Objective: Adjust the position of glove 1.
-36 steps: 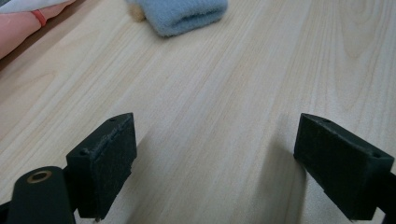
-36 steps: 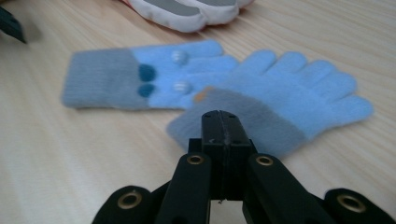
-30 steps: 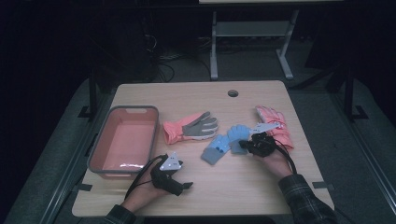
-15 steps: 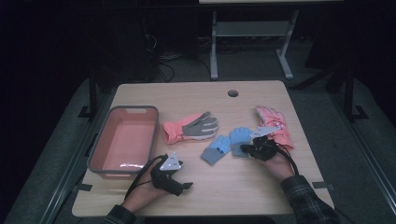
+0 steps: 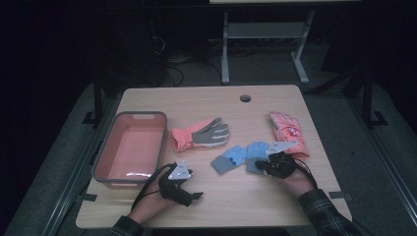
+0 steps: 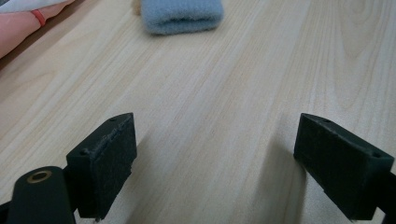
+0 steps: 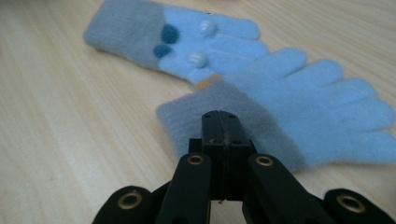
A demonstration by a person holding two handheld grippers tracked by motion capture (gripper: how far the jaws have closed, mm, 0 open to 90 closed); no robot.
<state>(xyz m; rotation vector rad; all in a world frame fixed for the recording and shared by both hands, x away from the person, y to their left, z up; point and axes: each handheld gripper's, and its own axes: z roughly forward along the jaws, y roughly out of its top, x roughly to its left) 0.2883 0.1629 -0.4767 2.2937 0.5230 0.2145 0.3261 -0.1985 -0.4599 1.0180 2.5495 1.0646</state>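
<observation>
Two light blue knit gloves lie mid-table. One has a face of buttons point(image 5: 227, 160) point(image 7: 177, 37); the plain one point(image 5: 256, 149) point(image 7: 317, 107) lies beside it, their fingers touching. My right gripper point(image 5: 256, 165) point(image 7: 222, 119) is shut, its tips over the plain glove's grey cuff; I cannot tell whether any cloth is pinched. My left gripper point(image 5: 195, 195) point(image 6: 215, 158) rests open near the front edge over bare wood, with a blue-grey cuff point(image 6: 182, 16) farther ahead of it.
A pink tray point(image 5: 101, 157) with a grey rim stands at the left. A pink glove with a grey palm point(image 5: 201, 133) lies mid-table, and another pink glove point(image 5: 287, 130) at the right. The table has a cable hole point(image 5: 245, 98) at the back.
My right gripper has slid a little toward the table's near edge, still shut. The gloves and my left gripper have stayed where they were.
</observation>
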